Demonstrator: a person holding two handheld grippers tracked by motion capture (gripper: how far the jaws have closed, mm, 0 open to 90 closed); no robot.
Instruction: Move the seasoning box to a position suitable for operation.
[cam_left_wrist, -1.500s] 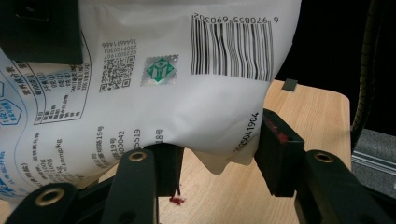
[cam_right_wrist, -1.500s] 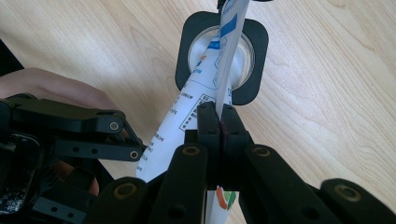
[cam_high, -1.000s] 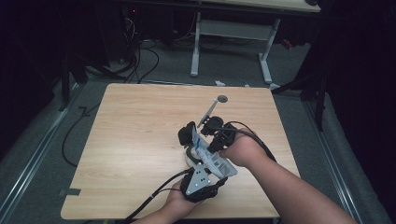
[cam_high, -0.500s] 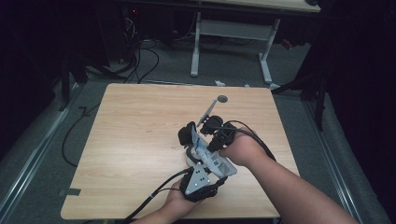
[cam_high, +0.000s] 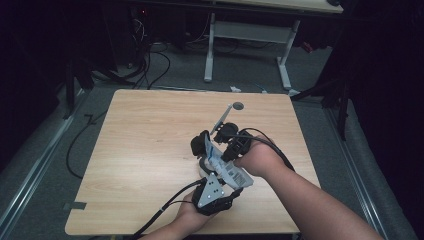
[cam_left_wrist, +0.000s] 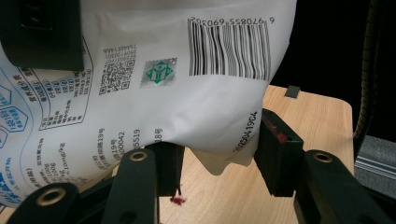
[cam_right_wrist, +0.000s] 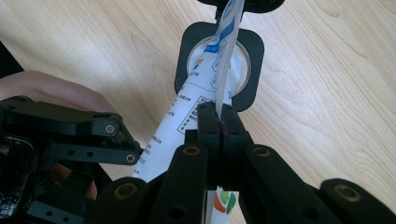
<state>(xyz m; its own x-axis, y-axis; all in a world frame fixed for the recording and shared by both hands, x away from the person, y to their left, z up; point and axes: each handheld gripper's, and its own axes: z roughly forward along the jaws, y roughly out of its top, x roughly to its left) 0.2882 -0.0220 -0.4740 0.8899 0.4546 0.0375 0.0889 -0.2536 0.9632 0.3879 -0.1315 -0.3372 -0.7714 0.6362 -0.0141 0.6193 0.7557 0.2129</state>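
Observation:
A white pouch with blue print and a barcode hangs tilted over the middle of the wooden table, held from both ends. The left gripper has its jaws closed on the pouch's bulging barcode end. The right gripper is shut tight on the thin flat edge of the pouch. The pouch's far tip points into a black square-rimmed cup with a pale inside. In the high view the cup stands just left of the right gripper, with the left gripper nearer the front edge.
A grey round-headed scoop with a slanted handle stands behind the grippers. Cables trail off the front edge. Beyond the table are the legs of a white desk and loose floor cables.

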